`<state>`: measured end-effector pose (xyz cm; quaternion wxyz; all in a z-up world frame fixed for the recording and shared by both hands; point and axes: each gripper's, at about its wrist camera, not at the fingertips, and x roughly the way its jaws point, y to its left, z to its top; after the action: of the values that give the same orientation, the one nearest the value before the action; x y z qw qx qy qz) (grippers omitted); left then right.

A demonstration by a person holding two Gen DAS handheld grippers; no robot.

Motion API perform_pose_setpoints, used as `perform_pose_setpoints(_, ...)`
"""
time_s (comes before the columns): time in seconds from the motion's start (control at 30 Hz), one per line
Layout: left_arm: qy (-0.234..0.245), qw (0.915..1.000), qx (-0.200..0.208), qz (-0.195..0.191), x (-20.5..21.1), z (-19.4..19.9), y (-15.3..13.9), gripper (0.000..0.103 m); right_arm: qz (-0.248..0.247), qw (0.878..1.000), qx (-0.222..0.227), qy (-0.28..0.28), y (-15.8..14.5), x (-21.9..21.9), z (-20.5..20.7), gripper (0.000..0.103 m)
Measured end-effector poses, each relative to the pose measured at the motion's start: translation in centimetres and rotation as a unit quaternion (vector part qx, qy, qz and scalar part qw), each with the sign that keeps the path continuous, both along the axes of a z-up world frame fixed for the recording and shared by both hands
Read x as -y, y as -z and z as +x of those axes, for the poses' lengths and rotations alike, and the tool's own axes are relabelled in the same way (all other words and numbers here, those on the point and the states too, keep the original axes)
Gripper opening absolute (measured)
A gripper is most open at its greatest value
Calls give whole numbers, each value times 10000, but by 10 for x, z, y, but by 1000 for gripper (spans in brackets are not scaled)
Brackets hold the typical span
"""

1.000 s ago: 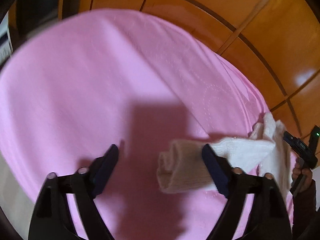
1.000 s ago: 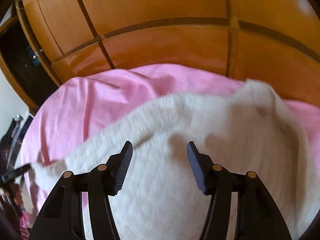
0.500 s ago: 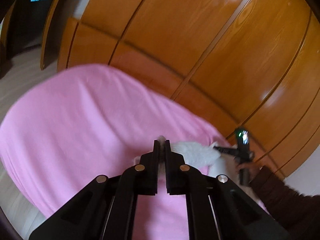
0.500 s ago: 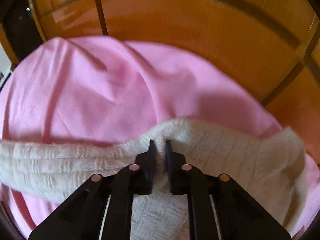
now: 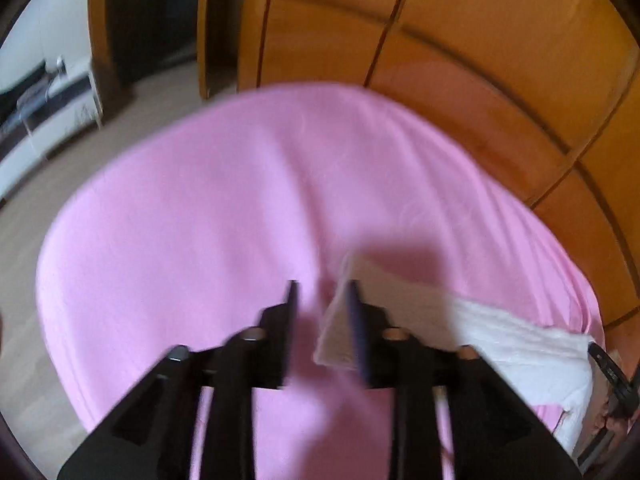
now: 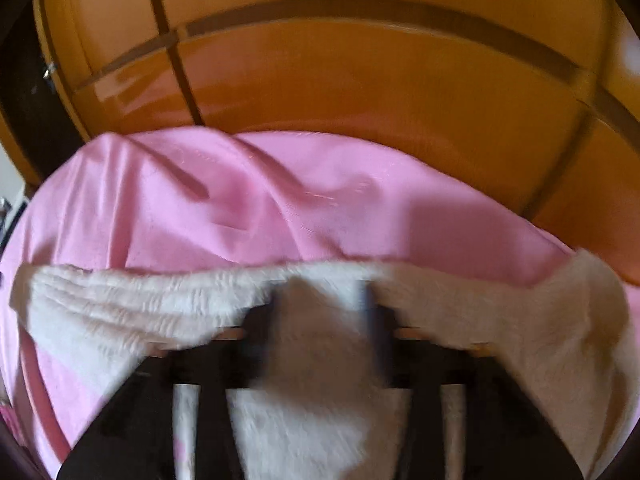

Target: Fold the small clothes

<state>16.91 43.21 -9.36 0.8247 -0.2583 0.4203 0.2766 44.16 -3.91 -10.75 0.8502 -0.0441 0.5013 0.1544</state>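
Note:
A small cream knit garment [image 5: 500,344] lies on the pink bed sheet [image 5: 224,208], stretching to the right. My left gripper [image 5: 322,320] is open, its jaws a hand's width apart; the garment's near corner lies at its right finger [image 5: 358,332], with pink sheet in the gap. In the right wrist view the garment [image 6: 120,304] spreads across the front, over the pink sheet [image 6: 248,204]. My right gripper [image 6: 320,320] is blurred, open, with knit cloth between and over its jaws.
Orange wooden wardrobe panels [image 6: 360,72] stand behind the bed. In the left wrist view, beige floor [image 5: 28,248] and a white low cabinet [image 5: 48,120] lie to the left. The other gripper [image 5: 612,376] shows at the right edge.
Both grippers were shut on the garment's edge half a second ago and have opened now. The garment has dropped onto the sheet. The left camera has tilted down toward the bed.

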Motion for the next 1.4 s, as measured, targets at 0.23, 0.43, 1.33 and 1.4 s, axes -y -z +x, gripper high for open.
perform_pose_setpoints(0.23, 64, 9999, 93, 73, 30, -34, 4, 42, -532, 9983, 87, 242, -1, 47, 1, 63)
perform_pose_setpoints(0.43, 1324, 9880, 753, 251, 102, -20, -20, 50, -1112, 9931, -184, 308, 34, 44, 28, 73)
perform_pose_setpoints(1.33, 2817, 9580, 486, 220, 299, 62, -7, 62, -482, 9248, 95, 3773, -79, 402, -296, 63)
perform_pose_setpoints(1.4, 3165, 9463, 582, 297, 334, 45, -10, 62, -23, 8919, 57, 4522, -72, 448, -326, 57)
